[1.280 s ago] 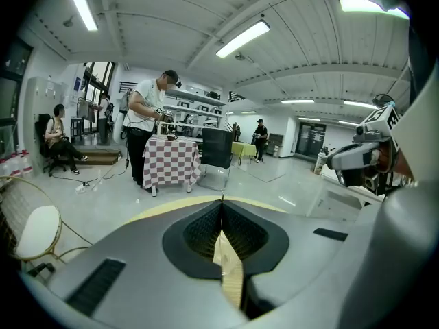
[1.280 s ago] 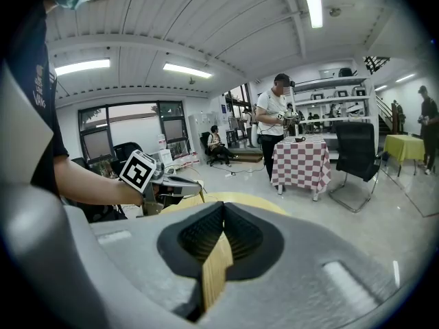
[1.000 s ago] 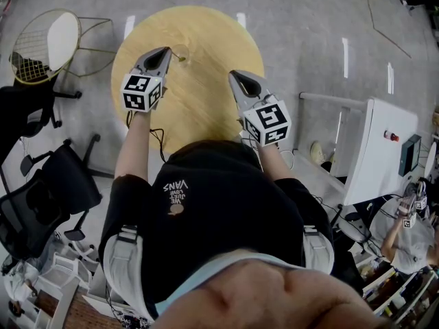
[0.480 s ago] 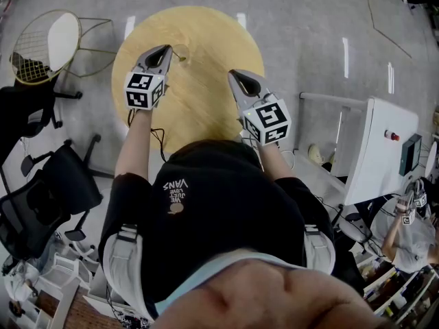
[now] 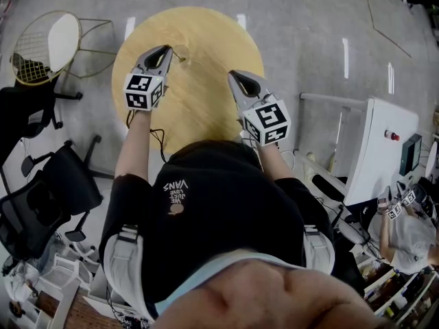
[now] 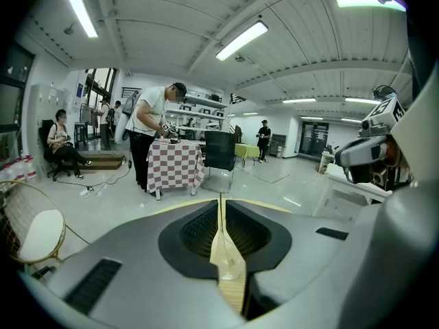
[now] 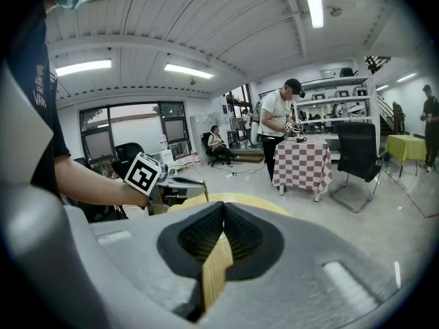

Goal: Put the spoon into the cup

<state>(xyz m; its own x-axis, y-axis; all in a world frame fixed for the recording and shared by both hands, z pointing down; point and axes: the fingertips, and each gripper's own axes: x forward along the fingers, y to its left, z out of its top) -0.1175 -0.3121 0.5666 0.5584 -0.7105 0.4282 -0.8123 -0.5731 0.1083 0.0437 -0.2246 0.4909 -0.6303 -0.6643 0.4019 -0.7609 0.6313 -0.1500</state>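
One faint cup (image 5: 180,51) sits beside left hand-held gripper (image 5: 167,48).

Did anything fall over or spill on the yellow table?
Nothing stands out. The clear cup sits on the round table right beside the left gripper, and no spill shows around it. That gripper and the right gripper both have their jaws together.

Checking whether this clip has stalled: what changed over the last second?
Barely anything. The left hand-held gripper edged slightly toward the glass cup, then stopped. A bystander at lower right reached leftward. Nothing was taken hold of or let go. The right hand-held gripper, the cup and the round table stayed put, both pairs of jaws shut.
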